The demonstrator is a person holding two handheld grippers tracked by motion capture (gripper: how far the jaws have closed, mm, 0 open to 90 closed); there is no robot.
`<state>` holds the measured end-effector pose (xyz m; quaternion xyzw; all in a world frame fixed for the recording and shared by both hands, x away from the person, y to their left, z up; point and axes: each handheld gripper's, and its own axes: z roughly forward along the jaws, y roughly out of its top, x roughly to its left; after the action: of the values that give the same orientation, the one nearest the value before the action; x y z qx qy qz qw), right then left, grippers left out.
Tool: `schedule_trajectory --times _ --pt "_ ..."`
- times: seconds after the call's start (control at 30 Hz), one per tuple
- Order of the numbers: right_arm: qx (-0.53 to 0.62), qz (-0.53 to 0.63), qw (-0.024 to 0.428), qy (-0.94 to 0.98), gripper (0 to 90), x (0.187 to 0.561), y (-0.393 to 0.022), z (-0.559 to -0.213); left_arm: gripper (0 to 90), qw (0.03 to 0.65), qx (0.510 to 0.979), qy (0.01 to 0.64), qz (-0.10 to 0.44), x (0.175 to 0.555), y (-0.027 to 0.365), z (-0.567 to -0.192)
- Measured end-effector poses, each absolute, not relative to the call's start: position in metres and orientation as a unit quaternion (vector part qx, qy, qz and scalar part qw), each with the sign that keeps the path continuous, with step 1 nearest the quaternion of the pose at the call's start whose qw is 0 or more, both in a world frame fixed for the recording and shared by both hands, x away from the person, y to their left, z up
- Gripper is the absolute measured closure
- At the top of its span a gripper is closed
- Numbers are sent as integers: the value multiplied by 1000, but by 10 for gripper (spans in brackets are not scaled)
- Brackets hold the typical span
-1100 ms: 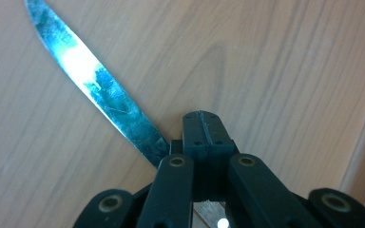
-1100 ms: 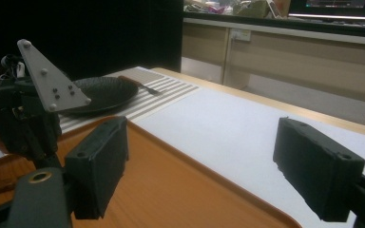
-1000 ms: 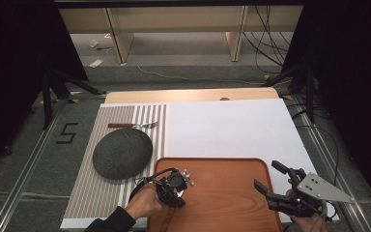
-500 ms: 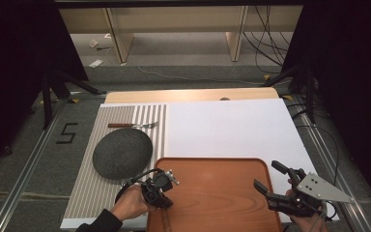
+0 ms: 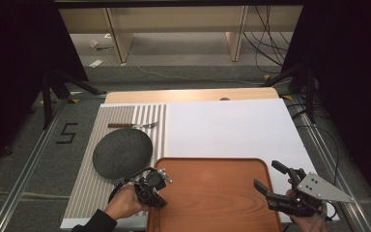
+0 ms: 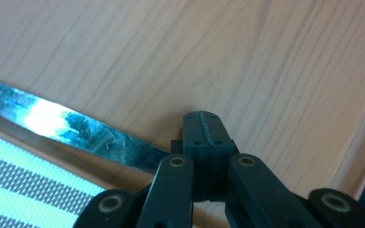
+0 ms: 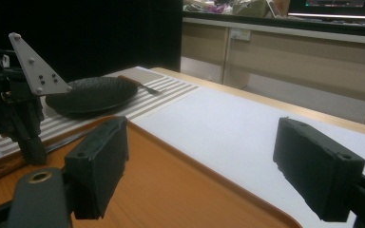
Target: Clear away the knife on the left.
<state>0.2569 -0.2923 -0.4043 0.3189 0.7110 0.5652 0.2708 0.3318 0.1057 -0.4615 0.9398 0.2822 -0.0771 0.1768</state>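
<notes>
- Keeping the left gripper clamped tight is my advice: its jaws are pressed together, apparently pinching the end of the table knife.
- Lowering the knife flat onto the wooden tray avoids a slip.
- The knife's shiny, scratched blade lies along the tray's left edge, beside the striped mat.
- The right gripper hovers spread wide, empty.

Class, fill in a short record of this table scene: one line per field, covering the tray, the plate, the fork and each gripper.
tray: brown wooden tray at the near edge of the table, nothing on it but the left gripper's tip
plate: dark round plate on the striped mat, left of the tray
fork: fork lying on the mat beyond the plate
left gripper: left gripper shut, tip down on the tray's left part, beside a shiny metal blade
right gripper: right gripper open, at the tray's right edge, holding nothing
</notes>
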Motion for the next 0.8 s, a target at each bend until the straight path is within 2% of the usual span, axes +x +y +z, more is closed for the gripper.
schedule_trajectory --times 0.47,0.63,0.77,0.8 --pt "318 565 272 711 202 257 -292 -404 895 186 936 294 -56 335 109 -461" --pt "318 565 272 711 202 257 -292 -404 768 212 927 304 -63 335 110 -459" --pt "318 565 272 711 202 257 -292 -404 583 232 920 310 -57 336 110 -457" --pt "318 565 272 711 202 257 -292 -404 583 242 917 312 -59 336 110 -456"
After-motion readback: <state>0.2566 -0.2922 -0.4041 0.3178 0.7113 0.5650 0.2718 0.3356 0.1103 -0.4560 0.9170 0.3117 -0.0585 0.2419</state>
